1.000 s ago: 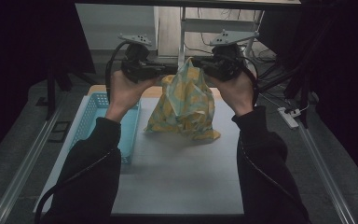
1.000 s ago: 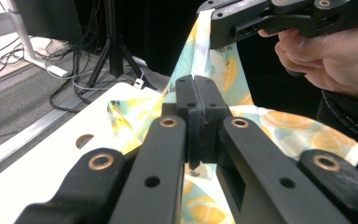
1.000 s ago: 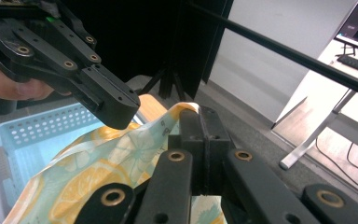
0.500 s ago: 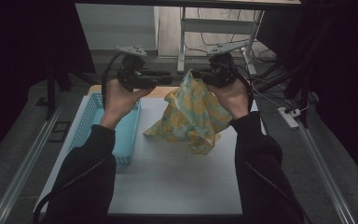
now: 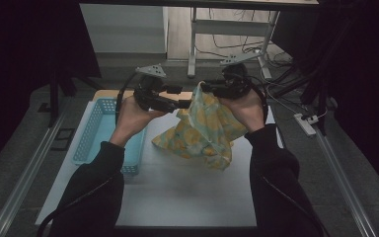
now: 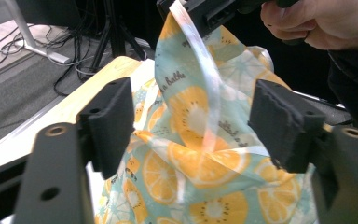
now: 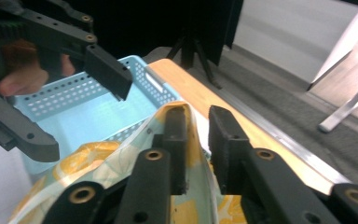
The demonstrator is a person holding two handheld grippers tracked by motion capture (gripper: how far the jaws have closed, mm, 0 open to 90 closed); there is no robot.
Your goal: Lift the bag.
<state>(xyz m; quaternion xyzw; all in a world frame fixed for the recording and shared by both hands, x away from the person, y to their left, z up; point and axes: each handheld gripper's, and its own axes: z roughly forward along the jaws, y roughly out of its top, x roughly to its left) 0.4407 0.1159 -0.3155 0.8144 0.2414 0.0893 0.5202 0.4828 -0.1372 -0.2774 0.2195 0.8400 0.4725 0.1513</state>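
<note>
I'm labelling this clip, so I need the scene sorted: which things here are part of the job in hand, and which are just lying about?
In the job:
- fruit-print bag, held up at its top
- right gripper, shut on the bag
- left gripper, jaws open beside the bag
- blue basket, probably

Lying about:
- power strip beside the table
- cables on the floor behind

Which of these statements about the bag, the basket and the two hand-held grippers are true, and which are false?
1. The right hand-held gripper pinches the fruit-print bag. True.
2. The left hand-held gripper is shut on the bag. False: its jaws stand open, with the bag between them.
3. The blue basket holds the bag. False: the bag is beside it, over the white table.
4. The basket has perforated walls. True.
</note>
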